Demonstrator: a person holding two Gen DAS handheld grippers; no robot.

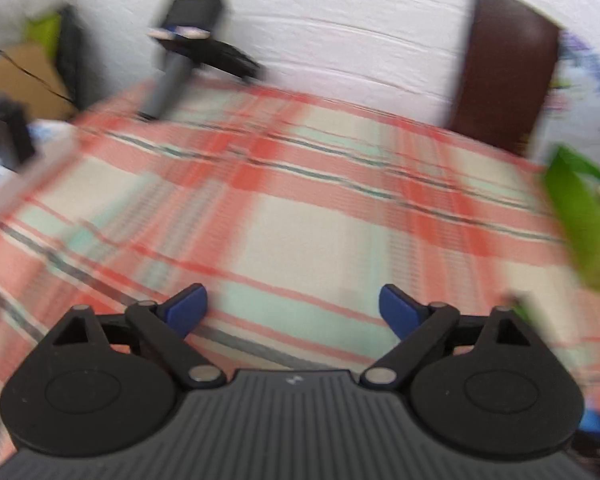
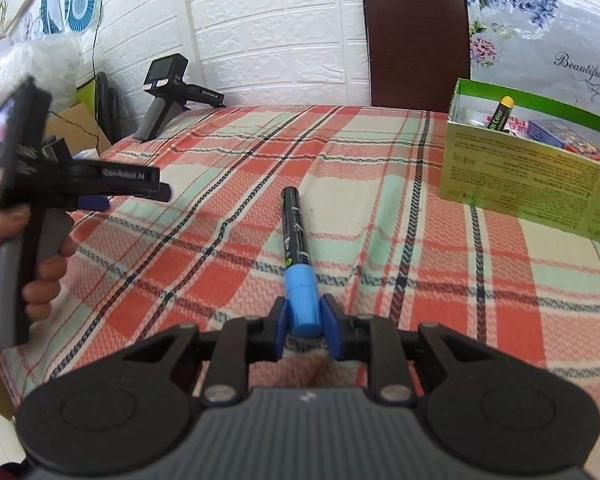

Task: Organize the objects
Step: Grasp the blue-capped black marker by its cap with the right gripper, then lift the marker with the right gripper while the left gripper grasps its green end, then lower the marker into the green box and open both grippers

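We are holding a marker (image 2: 297,256) in our right gripper (image 2: 304,326), its blue fingers (image 2: 281,330) pressing on either side of the blue cap while the black barrel is sticking out ahead of us, above the checked tablecloth (image 2: 380,240). Off to the right, near the far side of the table, a green cardboard box (image 2: 520,176) is standing open, well apart from the marker; a pen with a yellow tip (image 2: 502,110) and some colourful packets are leaning inside it.

Our left gripper (image 1: 293,310) is hovering over a bare stretch of the cloth with its blue fingers (image 1: 188,308) spread wide and nothing between them. That view is blurring badly, so only the green box (image 1: 580,224) at its right edge is readable. From the right wrist view we are seeing this left gripper (image 2: 96,196) at the left edge, gripped by a hand (image 2: 40,264) around its grey handle.

A spare gripper (image 2: 168,88) is resting at the table's far left corner, and a dark brown chair back (image 2: 416,40) is standing against the white brick wall behind the table.
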